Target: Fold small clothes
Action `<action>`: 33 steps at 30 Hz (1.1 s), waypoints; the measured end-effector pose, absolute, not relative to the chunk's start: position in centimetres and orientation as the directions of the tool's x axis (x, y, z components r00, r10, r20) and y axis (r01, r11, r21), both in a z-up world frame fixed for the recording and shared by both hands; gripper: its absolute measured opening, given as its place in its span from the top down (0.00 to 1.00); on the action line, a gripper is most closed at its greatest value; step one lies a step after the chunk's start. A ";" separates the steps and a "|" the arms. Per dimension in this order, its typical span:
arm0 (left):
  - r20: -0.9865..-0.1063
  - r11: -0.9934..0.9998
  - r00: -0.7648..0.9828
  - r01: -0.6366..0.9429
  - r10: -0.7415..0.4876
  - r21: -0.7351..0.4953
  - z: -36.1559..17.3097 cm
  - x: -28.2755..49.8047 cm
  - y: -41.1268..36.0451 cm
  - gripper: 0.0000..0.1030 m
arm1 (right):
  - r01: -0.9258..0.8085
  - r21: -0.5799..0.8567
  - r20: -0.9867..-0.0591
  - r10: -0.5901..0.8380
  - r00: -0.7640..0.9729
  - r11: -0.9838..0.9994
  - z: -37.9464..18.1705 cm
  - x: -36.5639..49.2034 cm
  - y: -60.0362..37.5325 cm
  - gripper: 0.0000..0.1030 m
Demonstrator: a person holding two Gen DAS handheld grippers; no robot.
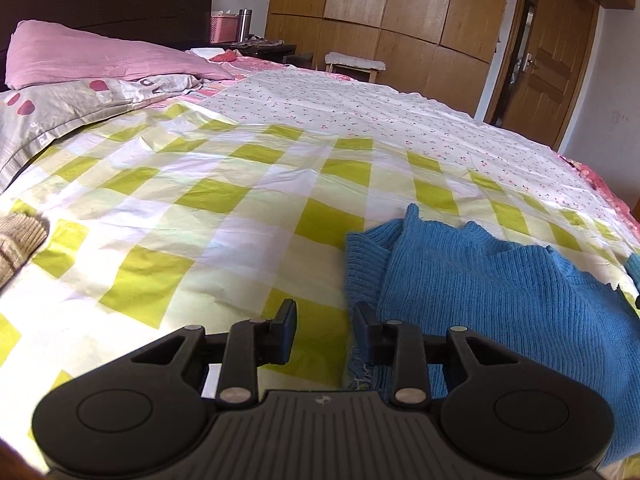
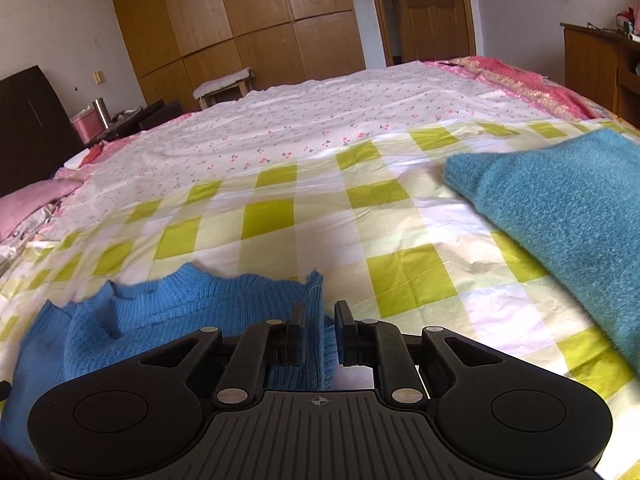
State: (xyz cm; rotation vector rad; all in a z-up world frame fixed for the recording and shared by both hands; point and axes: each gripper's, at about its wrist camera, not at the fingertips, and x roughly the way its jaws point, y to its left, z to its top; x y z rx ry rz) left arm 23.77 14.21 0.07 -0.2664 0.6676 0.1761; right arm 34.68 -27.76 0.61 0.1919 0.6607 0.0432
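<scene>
In the left wrist view, the left hand-held gripper is standing apart and empty beside the blue sweater at lower right on the bed.

In the right wrist view, the right hand-held gripper is straddling the sweater's edge, apparently not clamped. Next move: pinching both edges. A wardrobe is standing behind.

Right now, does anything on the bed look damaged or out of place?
Yes. The blue sweater is bunched up, and its edge by the left gripper is frayed with loose threads; the right wrist view shows fraying too. Otherwise nothing stands out.
</scene>
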 end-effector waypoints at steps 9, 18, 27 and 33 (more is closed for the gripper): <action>-0.581 0.937 0.814 -0.213 0.014 -0.277 -0.3 19.1 14.2 0.62 | -0.306 0.215 -0.573 0.373 0.730 0.928 3.9 32.4 -17.3 0.79; -0.565 0.951 0.825 -0.172 -0.004 -0.257 -2.2 16.5 14.5 0.62 | -0.431 0.339 -0.644 0.540 0.542 0.836 1.9 35.0 -3.2 0.66; -0.552 0.941 0.831 -0.129 -0.069 -0.312 -2.6 16.0 15.5 0.62 | -0.369 0.140 -0.717 0.351 0.603 0.919 0.0 36.0 1.9 0.82; -0.535 0.935 0.840 -0.116 -0.087 -0.334 -2.1 15.6 15.6 0.62 | -0.441 0.194 -0.666 0.448 0.596 0.876 2.3 34.4 2.8 0.93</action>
